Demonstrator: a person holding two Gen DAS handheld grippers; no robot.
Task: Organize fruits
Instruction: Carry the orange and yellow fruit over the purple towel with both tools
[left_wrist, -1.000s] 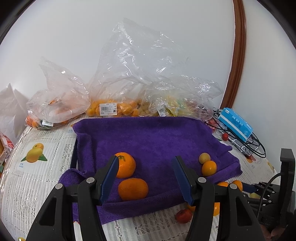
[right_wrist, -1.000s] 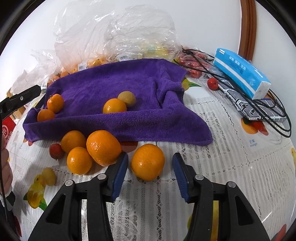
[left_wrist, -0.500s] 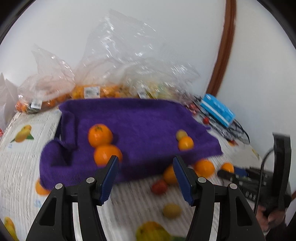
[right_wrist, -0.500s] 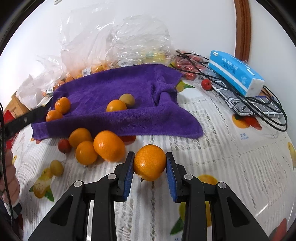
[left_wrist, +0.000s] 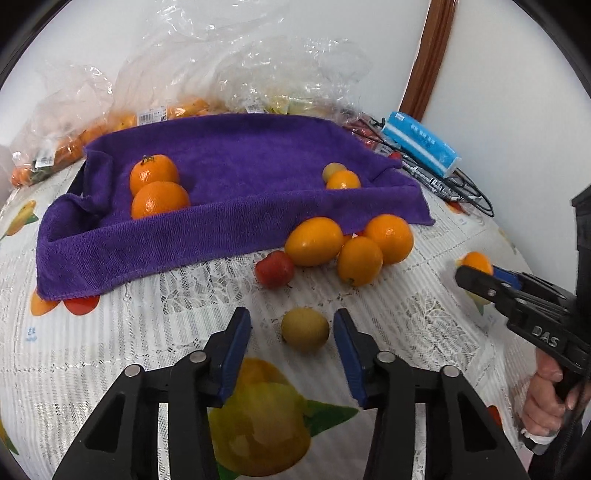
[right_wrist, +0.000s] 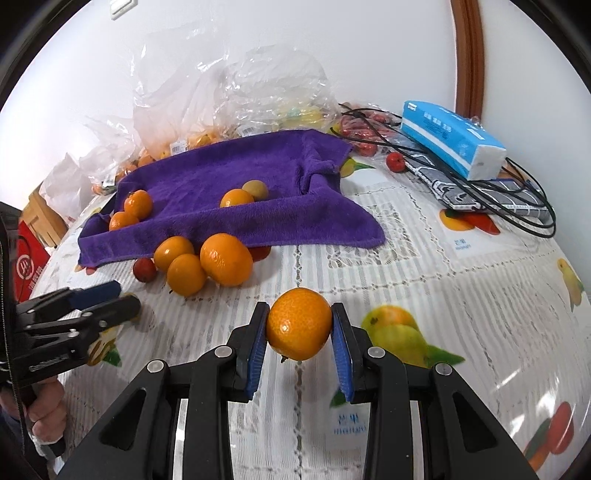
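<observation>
Lace tablecloth (left_wrist: 110, 347), yellow fruit (left_wrist: 305, 329) between closing left jaws, untouched

The letters "DAS" stand in pale relief on the black plastic body of the right claw (left_wrist: 480, 275), seen from the left wrist view. Print on the white price stickers (left_wrist: 152, 116) of the clear plastic bags and on the blue tissue pack (right_wrist: 452, 138) is too small to read.

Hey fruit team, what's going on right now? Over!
Right gripper clamped on an orange. Left gripper closing around a small yellow fruit, pads not touching it. Nothing in the way.
</observation>
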